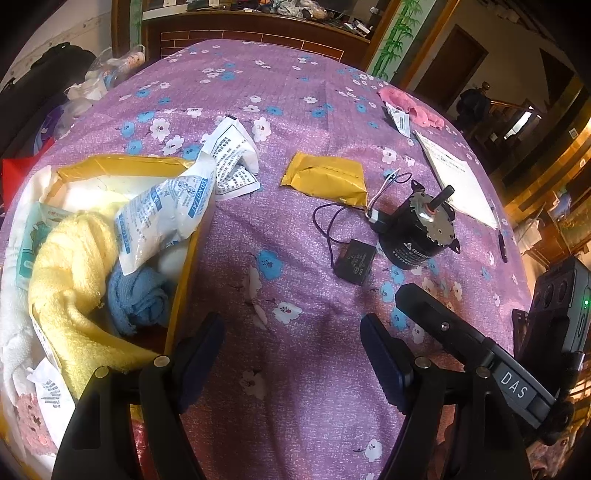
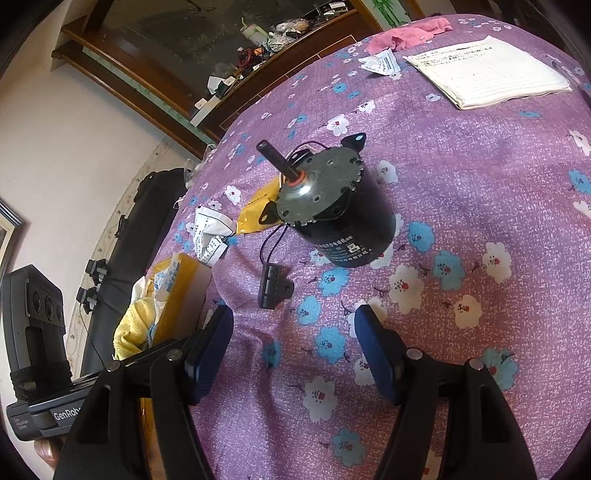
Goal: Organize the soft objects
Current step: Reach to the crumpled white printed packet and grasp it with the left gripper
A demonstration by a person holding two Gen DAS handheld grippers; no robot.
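A yellow box at the left holds a yellow towel, a blue cloth and white desiccant packs. Another white pack lies just beyond it, and a yellow padded envelope lies mid-table. A pink cloth sits at the far right edge. My left gripper hovers open over bare cloth beside the box. My right gripper is open too, empty, near a black motor; the pink cloth lies far off beyond it. The box shows at its left.
The table wears a purple flowered cloth. The motor trails a wire to a small black block. A white notebook and a pen lie at the right. Bags crowd the left edge.
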